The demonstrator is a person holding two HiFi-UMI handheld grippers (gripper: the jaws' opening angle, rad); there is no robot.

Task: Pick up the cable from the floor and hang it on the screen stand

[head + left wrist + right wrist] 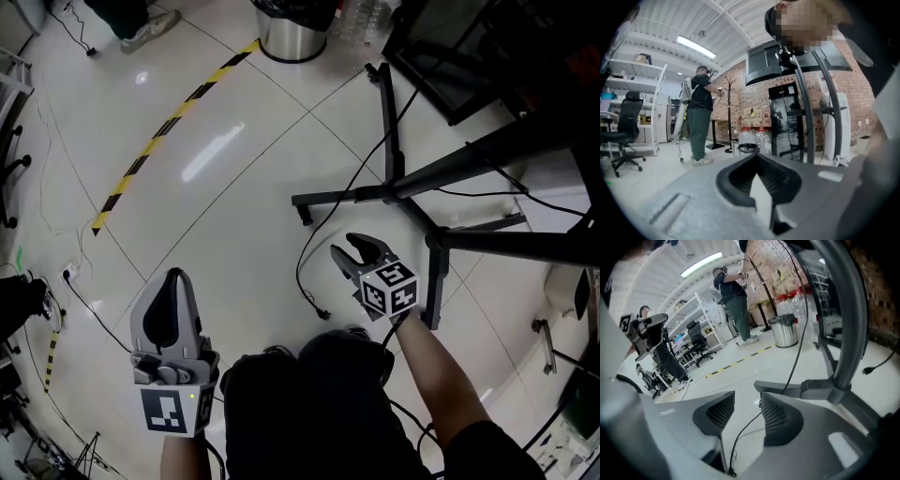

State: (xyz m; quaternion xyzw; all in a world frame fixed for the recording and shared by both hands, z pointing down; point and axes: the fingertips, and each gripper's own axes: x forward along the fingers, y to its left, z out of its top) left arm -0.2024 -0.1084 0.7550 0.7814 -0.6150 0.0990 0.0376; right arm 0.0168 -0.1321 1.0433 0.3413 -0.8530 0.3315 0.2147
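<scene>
Step judged: pick-up, grip not yet made. The cable (302,272) was seen lying on the floor (216,234) in a loose loop by the legs of the screen stand (394,141). Its plug (324,314) showed just beside the body of the right tool (354,248) in the head view.

The right tool was held w/ jaws wide apart & nothing gripped. In the right gripper view the cable was framed in the gap btwn the pads, w/ neither pad pressed on it. It was judged to lie lower down, on the floor, not at jaw level, though depth couldn't be told for sure. The left tool (173,281) was held off to the side, well apart from the cable, jaws shut together & empty.

Nxt move, as judged: right tool to be lowered along the same line so the cable is brought btwn the pads, then closed. The cable looked thin & limp, so it'd prob. be better taken on the loop than at the plug. The pads would need to be shut fully, or a slip could be expected. Lifting & draping over the stand would be left for after; the loose end was not hung.
</scene>
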